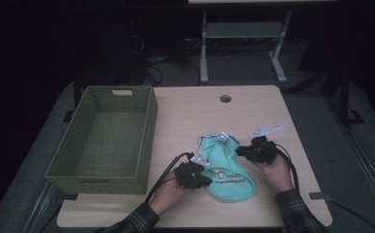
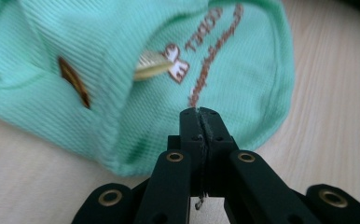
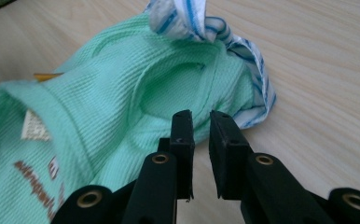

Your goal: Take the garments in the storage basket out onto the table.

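A mint-green ribbed garment [image 1: 227,167] with brown lettering lies crumpled on the wooden table [image 1: 185,111]. A blue-and-white striped piece [image 1: 223,137] sits at its far end. My left gripper [image 1: 206,179] rests at the garment's near left edge. In the left gripper view the garment [image 2: 122,88] is behind that gripper [image 2: 200,113], whose jaws are pressed together with no cloth showing between them. My right gripper [image 1: 238,151] is at the garment's right side. In the right gripper view it [image 3: 200,115] stands a narrow gap apart over the green cloth [image 3: 113,98], below the striped piece [image 3: 183,16], pinching nothing.
A green woven basket [image 1: 98,184] with nothing in it stands on the table's left part, close to my left hand. A round cable hole [image 1: 225,98] is near the far edge. Another desk's white legs [image 1: 203,53] stand beyond the table.
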`<state>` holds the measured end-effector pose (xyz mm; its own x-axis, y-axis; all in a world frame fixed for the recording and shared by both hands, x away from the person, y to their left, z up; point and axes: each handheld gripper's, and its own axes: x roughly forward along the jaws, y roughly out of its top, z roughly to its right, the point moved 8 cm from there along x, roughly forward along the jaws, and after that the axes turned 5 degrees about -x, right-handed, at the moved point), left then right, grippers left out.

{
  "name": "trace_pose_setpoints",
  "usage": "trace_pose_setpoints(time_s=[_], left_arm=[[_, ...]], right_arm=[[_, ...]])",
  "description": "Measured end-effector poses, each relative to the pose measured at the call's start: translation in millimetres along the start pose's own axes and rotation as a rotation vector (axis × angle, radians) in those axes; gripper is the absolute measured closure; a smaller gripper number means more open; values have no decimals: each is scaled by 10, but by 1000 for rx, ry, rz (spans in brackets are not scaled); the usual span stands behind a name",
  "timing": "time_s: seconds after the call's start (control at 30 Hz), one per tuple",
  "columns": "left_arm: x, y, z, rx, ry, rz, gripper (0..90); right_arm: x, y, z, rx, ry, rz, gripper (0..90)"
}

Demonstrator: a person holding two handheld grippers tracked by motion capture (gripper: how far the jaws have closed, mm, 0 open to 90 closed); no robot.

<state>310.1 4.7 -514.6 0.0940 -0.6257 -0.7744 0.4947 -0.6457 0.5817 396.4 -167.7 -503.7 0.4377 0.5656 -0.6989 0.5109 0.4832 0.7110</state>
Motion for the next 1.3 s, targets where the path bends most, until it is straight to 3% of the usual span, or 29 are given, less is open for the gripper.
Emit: trace_pose_setpoints(time_s=[0.1,0.2,0.4,0.6,0.73,1.07,1.2,1.27,1.3], left_arm=[[44,-42,-22,34,17,-33,888],[48,-39,-23,22,5,-28,889],[45,-43,-24,40,12,-36,889],[46,-40,-16,52,22,-40,891],[46,-41,-6,57,25,-42,893],[35,-49,-9,63,23,-55,895],[37,-48,-6,63,24,-53,894],[33,-50,-6,62,25,-55,894],[34,-51,-6,63,25,-55,894]], right_arm=[[68,20,43,18,-7,3,787],[136,30,92,38,-11,7,778],[271,9,129,57,-9,-15,733],[324,-6,66,4,-30,-44,877],[262,4,115,-25,-77,-40,882],[30,-151,494,22,-164,-20,878],[-4,-221,595,33,-189,-26,864],[-28,-238,631,21,-235,-35,858],[-59,-239,643,29,-235,-25,847]])
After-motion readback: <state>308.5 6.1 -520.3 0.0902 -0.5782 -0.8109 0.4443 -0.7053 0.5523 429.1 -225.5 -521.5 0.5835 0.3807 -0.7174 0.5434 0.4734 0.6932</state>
